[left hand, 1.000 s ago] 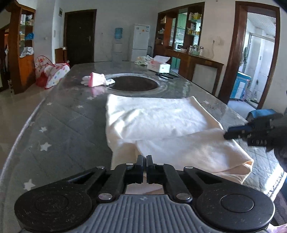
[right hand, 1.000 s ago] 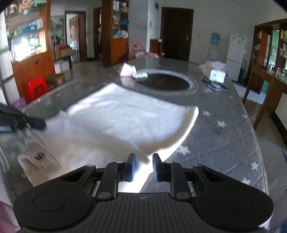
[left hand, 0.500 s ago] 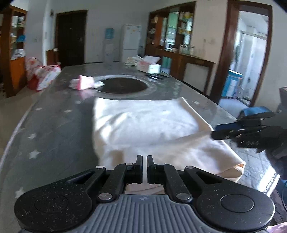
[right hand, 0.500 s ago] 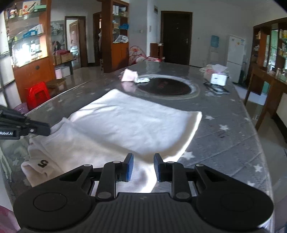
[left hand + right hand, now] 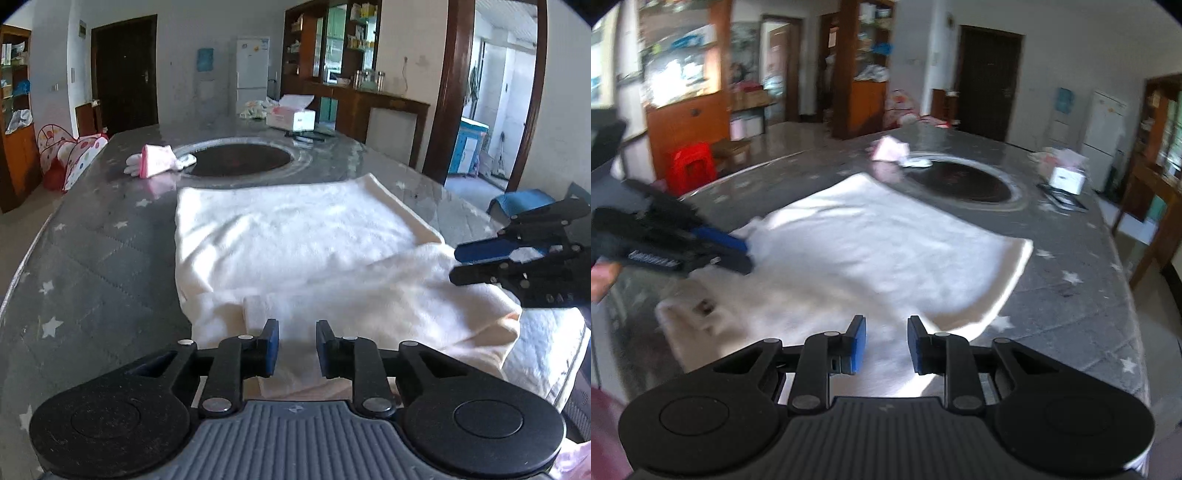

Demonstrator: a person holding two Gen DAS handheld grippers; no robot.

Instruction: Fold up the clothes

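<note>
Cream garment [image 5: 295, 236] on table [image 5: 92, 258], near edge doubled over; further folds likely left. Left gripper [image 5: 297, 345], right gripper [image 5: 883, 343]: jaws apart, empty.

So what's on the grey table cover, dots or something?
White stars on the grey table cover, clearest in the left wrist view.

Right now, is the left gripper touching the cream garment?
Cannot tell. In the left wrist view the left gripper is open, fingers over the cream garment, nothing pinched; whether they rest on it is unclear. The right wrist view is blurred.
</note>
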